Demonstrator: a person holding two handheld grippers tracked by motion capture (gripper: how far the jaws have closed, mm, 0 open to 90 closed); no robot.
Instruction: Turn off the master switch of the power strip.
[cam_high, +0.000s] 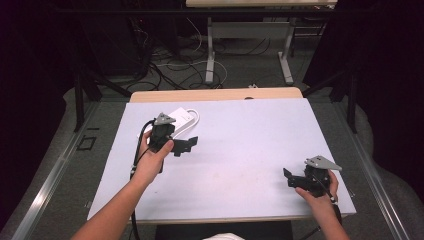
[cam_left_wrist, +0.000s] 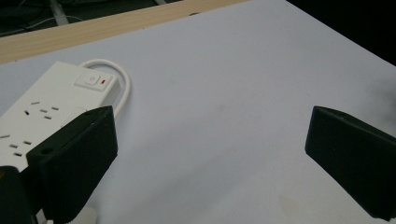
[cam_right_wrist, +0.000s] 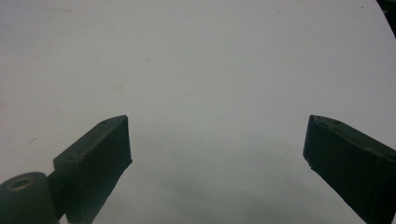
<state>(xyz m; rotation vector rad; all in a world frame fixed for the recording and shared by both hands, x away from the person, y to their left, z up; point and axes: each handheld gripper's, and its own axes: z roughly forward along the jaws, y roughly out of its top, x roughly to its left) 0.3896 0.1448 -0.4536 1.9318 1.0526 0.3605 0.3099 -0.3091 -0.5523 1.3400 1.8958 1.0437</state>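
1. Black jaws of the left gripper (cam_left_wrist: 210, 140) stand wide apart with nothing between them, above the white table sheet (cam_left_wrist: 243, 93).
2. The white power strip (cam_left_wrist: 51, 105) lies just beside its left jaw, at the table's far left; its cable (cam_left_wrist: 122, 81) loops at the switch end.
3. The right gripper (cam_right_wrist: 217, 149), well apart at the near right, is equally spread and empty.

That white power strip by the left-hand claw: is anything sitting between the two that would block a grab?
Nothing visible does. The left gripper hangs open just beside the power strip, with its left jaw partly overlapping the strip's near end in the left gripper view. Between its jaws lies bare white table surface. The strip's white cord loops at the strip's switch end.
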